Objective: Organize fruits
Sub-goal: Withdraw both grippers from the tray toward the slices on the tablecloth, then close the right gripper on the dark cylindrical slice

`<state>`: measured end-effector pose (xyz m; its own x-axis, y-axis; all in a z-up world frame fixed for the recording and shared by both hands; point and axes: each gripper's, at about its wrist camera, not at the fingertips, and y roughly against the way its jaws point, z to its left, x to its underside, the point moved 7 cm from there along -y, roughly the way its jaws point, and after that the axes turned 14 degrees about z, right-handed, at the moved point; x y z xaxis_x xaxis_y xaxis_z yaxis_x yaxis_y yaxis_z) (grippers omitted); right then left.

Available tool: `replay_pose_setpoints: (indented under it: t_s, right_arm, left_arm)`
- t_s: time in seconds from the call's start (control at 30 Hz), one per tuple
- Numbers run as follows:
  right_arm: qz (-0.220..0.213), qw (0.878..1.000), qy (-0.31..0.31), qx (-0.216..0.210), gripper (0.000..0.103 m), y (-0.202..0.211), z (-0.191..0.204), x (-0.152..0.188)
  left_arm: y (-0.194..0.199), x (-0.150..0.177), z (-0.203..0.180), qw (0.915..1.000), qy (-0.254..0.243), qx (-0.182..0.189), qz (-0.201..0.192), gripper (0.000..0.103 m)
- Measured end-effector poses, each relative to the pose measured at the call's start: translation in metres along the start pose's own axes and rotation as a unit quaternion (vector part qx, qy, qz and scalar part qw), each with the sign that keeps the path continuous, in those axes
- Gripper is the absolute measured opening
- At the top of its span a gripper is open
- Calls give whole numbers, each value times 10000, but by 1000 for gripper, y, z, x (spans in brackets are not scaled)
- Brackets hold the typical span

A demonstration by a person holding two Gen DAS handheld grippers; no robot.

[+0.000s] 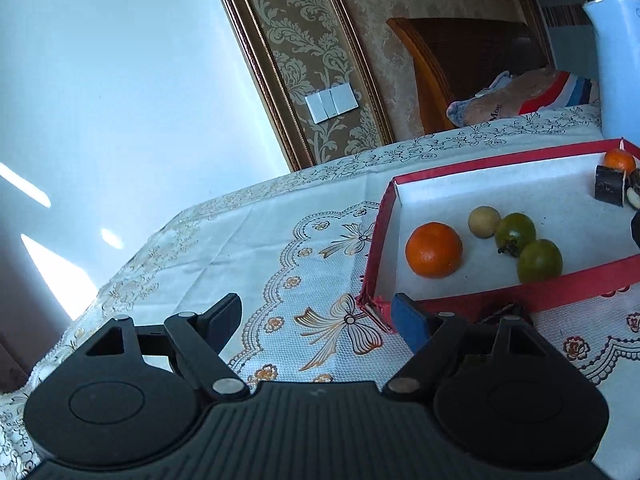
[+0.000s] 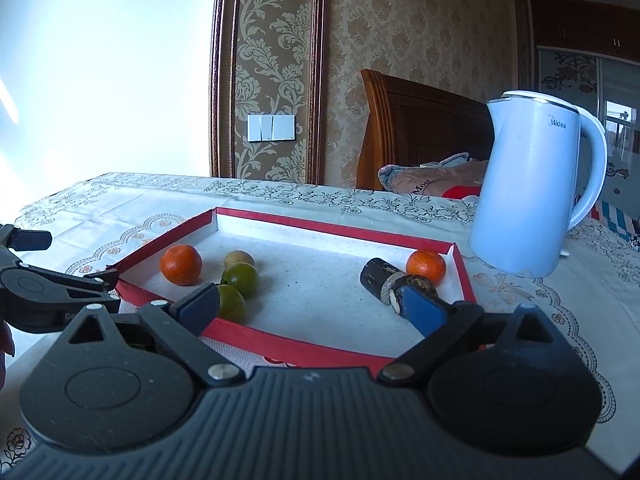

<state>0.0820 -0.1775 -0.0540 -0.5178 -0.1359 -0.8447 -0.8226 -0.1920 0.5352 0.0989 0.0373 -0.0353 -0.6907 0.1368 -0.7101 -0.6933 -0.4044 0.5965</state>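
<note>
Both tongs stood apart gripping nothing, right tongs (image 2: pixel 308 304) over the red tray (image 2: pixel 340 231) between green fruits (image 2: pixel 239 279) and dark sugarcane piece (image 2: pixel 378 276), left tongs (image 1: pixel 320 320) at the tray's corner on the worktop (image 1: pixel 240 240).

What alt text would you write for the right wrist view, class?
A shallow red-rimmed cardboard tray on a lace tablecloth holds two oranges, three small greenish fruits and a dark sugarcane piece. The open right gripper hovers over its near edge, beside a white kettle.
</note>
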Motion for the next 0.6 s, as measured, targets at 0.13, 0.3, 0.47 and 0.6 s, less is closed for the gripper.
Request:
replay_pose_setpoints:
  t_s: [0.13,0.3,0.47,0.6]
  right_arm:
    - [2,10000,21,-7,98,1,0,0]
    - [-158,9998,-70,97,101,7,-9,-4]
    - [-102,9988,-479,22,102,6,-31,-4]
    - [276,9976,-575,-251,102,-3,-32,4]
  left_arm:
    - [9,1,-13,9990,-335,235,-180,82]
    - [38,9,-42,9878,-963,1044,-631,82]
    - [50,5,-29,9794,-574,1770,-779,82]
    - [31,1,-7,9871,-10,1559,-359,82]
